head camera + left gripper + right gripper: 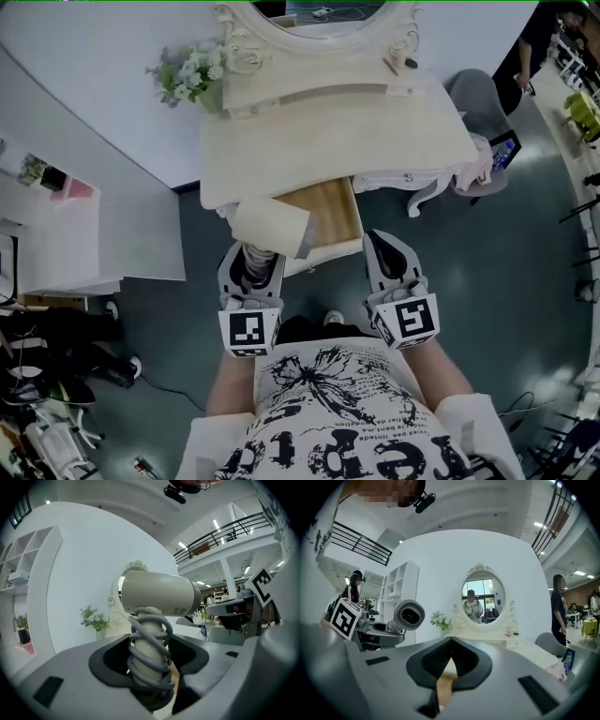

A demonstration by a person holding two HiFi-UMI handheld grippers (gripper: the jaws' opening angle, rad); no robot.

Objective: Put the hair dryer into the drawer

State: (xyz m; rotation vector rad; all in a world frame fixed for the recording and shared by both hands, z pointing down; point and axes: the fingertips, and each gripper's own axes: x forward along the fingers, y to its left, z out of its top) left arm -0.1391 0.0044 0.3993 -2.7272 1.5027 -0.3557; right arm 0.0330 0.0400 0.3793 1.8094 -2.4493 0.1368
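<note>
Head view is showing the left gripper holding the hair dryer by its handle, jaws clamping on the grey cord wound around it. Its cream barrel is sitting over the front left corner of the open drawer under the worktop. Just beside the drawer's front, the right gripper is hovering, jaws closed on nothing.
</note>
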